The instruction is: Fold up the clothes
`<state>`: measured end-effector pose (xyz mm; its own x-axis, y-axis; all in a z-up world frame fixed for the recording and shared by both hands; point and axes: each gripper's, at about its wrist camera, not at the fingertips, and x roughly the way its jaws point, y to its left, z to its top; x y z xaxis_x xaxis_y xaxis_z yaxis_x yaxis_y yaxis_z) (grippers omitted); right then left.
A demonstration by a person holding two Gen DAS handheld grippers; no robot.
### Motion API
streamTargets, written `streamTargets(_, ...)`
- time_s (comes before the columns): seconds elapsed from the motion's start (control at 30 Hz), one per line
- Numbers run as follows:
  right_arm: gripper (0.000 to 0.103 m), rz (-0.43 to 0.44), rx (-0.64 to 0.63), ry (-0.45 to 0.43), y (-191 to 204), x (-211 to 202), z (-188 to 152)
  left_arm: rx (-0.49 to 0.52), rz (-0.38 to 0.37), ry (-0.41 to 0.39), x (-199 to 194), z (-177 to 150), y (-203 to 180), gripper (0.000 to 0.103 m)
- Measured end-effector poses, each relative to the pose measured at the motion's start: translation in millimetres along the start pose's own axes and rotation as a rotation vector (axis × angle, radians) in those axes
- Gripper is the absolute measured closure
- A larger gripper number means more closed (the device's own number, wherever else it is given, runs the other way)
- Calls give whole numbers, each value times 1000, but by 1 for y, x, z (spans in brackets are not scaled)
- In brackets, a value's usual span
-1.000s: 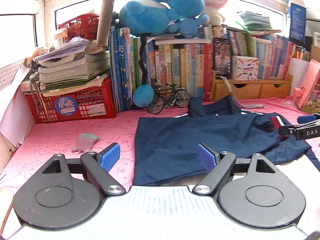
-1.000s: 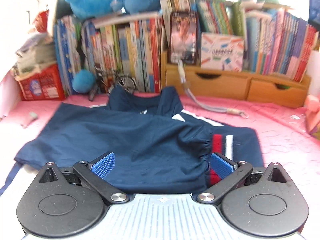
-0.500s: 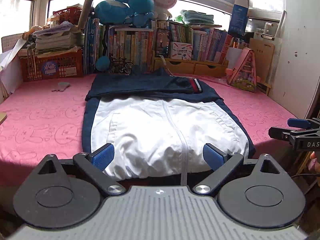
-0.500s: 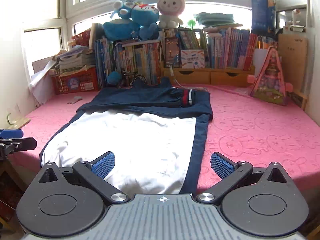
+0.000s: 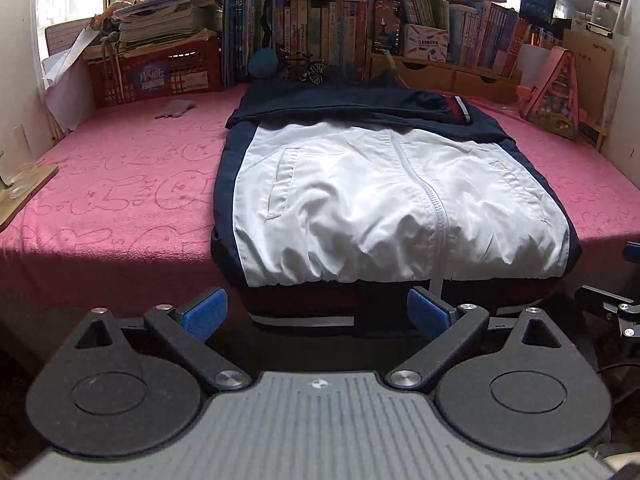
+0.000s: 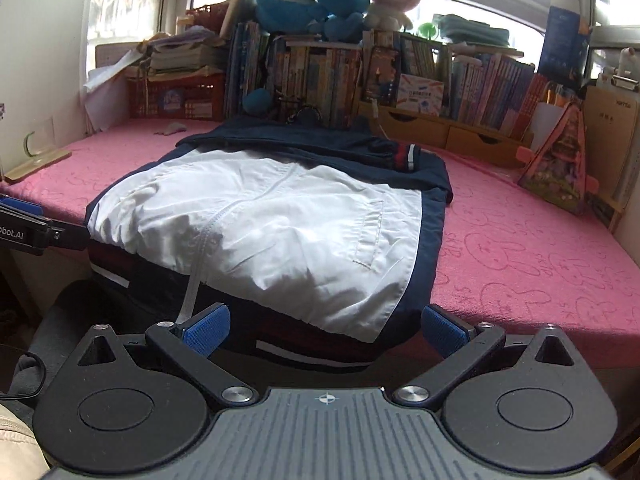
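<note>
While the jacket [image 5: 384, 196] lies on the pink bed [image 5: 120, 184], hem hanging over the near edge, left gripper [image 5: 316, 312] and right gripper [image 6: 324, 330] gape wide, gripping nothing, just short of the hem.

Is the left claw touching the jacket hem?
Cannot tell. Left wrist view: left claw open, hem between the pads, contact unclear.

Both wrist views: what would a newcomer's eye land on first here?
The white-and-navy jacket fills the middle of the pink bedspread, its hem hanging over the near edge. Behind it, stuffed toys sit atop a wall of books. Both the left gripper and right gripper stand open before the hem.
</note>
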<state>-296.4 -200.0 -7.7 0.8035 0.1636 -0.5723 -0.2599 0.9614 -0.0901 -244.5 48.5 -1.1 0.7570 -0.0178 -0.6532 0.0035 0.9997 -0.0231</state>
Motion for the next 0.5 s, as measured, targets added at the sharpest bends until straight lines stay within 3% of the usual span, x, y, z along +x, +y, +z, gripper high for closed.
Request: streamTargets(0.5,0,12,-25,40,3,13,-9,16,6,74,18,-10,-9,5)
